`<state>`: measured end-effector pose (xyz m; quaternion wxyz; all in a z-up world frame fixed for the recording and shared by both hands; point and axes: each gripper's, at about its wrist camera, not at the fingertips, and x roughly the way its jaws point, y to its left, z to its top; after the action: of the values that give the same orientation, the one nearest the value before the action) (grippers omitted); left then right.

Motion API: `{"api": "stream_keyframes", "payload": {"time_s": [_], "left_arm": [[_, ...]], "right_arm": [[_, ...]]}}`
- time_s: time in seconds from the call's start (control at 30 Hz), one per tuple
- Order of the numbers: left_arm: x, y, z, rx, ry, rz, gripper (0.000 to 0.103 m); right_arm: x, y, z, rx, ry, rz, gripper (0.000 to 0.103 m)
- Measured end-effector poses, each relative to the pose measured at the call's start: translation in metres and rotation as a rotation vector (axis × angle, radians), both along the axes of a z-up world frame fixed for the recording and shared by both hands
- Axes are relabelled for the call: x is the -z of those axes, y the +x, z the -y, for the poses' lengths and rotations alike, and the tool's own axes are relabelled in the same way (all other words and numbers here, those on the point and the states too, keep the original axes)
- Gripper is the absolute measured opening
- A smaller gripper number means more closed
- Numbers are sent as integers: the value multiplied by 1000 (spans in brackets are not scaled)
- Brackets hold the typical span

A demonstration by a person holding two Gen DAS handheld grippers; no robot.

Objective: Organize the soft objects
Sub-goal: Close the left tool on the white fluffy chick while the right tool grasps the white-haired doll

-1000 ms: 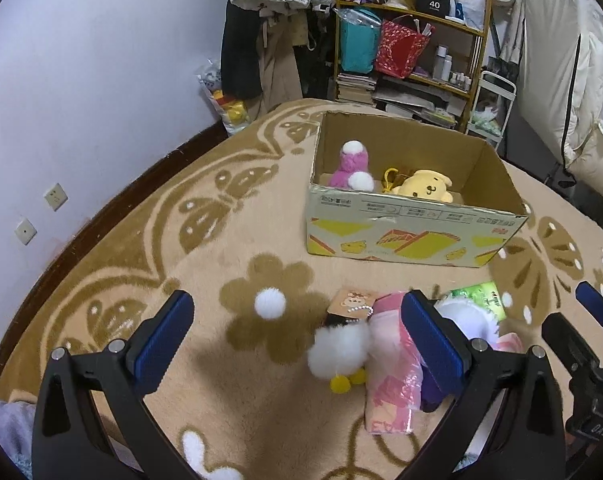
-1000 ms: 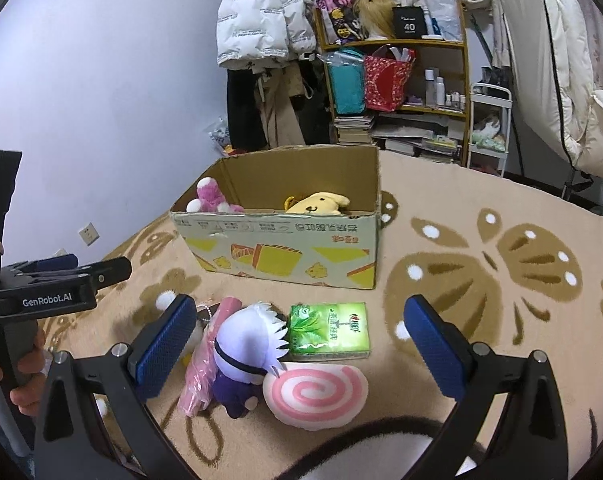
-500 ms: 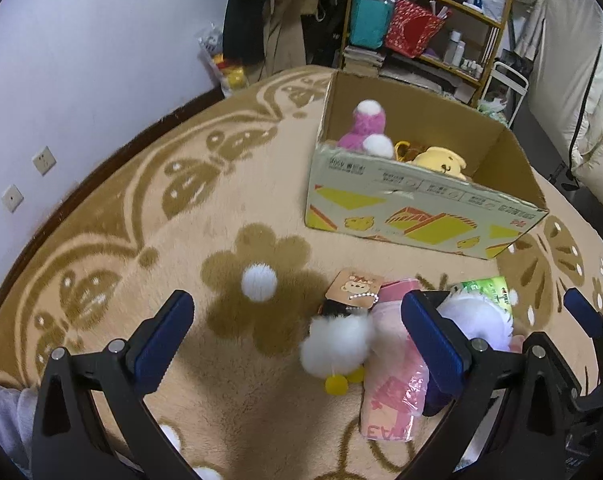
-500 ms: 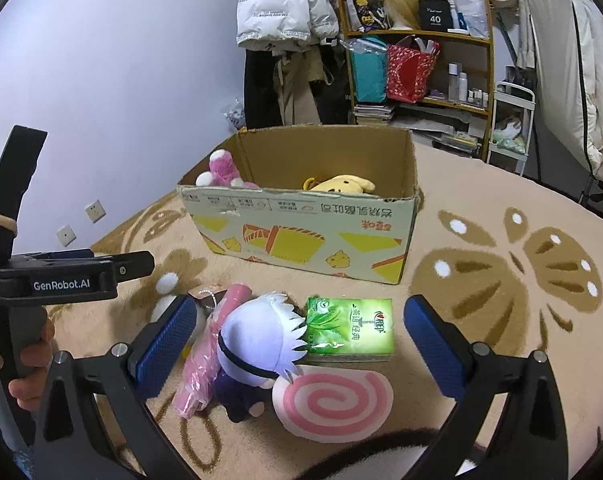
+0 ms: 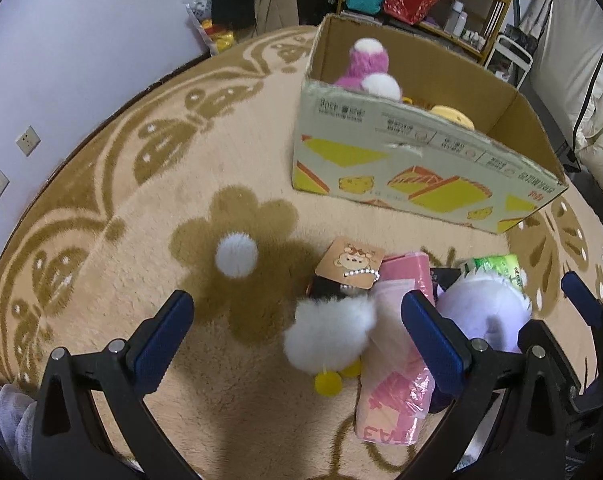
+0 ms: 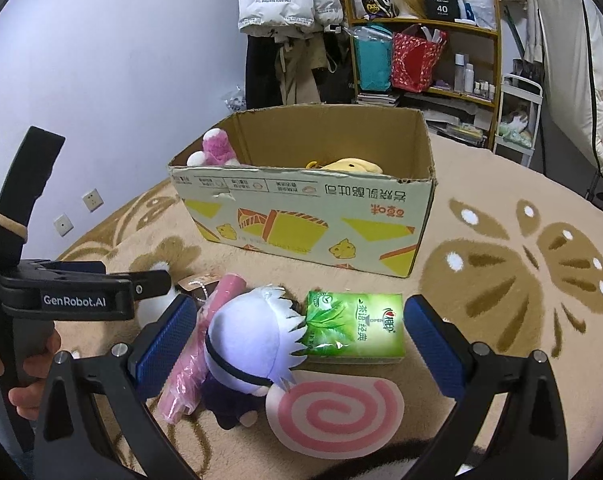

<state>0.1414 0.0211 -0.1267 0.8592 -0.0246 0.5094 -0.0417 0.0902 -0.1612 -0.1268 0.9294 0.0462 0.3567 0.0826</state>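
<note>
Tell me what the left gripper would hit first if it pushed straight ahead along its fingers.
Probably the white fluffy plush, which lies between the open fingers of the left gripper, nearer the right finger. The pink plastic-wrapped pack sits just beside it. Depth is hard to judge through the fisheye.

A tan flowered carpet (image 6: 501,184) carries the cardboard box (image 6: 301,216), green tissue pack (image 6: 355,328) and spiral cushion (image 6: 335,414).

Yellow plush (image 5: 453,114) — half behind box wall (image 5: 421,160)
</note>
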Motion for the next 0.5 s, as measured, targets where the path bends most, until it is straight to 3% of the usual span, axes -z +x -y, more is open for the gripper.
{"api": "stream_keyframes", "payload": {"time_s": [0.33,0.5], "left_arm": [[19,8,2,-6,5,-73,102],[25,9,4,4,26,-95,102]], "right_arm": [[5,4,1,-2,16,-16,103],[8,7,-5,-41,16,-32,87]]}}
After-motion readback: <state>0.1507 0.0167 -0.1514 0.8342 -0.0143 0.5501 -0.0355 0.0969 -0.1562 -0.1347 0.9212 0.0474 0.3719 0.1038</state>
